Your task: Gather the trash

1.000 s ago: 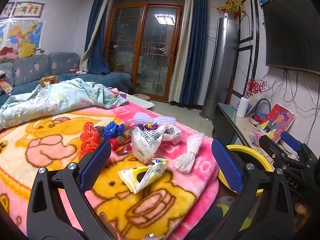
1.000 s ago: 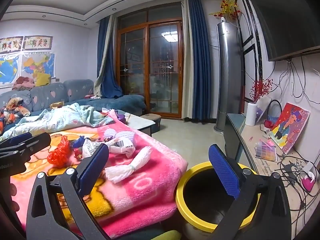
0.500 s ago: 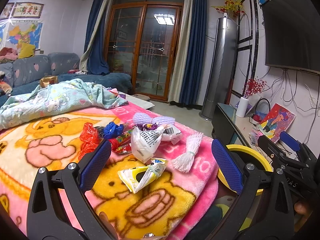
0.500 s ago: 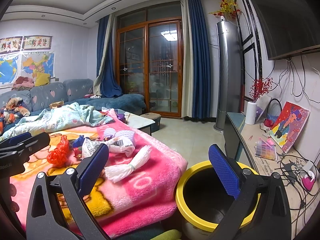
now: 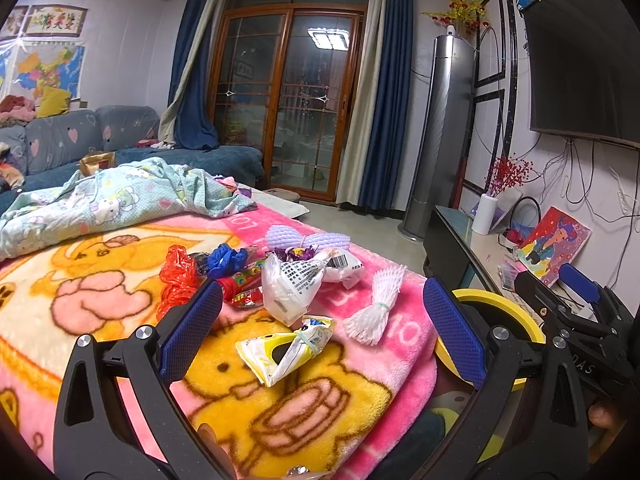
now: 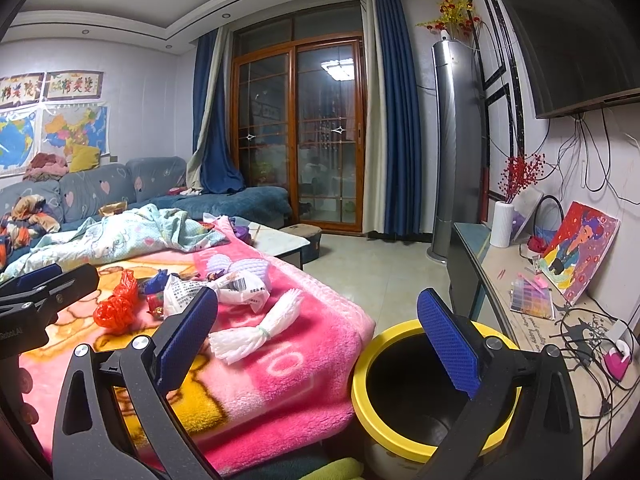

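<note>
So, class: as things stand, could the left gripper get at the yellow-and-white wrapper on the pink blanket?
Probably yes. The left gripper has its jaws wide open and empty, and the yellow-and-white wrapper lies alone on the pink blanket, framed between them, with nothing on top or in front of it.

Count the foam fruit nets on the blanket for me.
2: a white foam net near the blanket's edge by the yellow bin, and a lavender foam net farther back. Others may hide under the bags.
</note>
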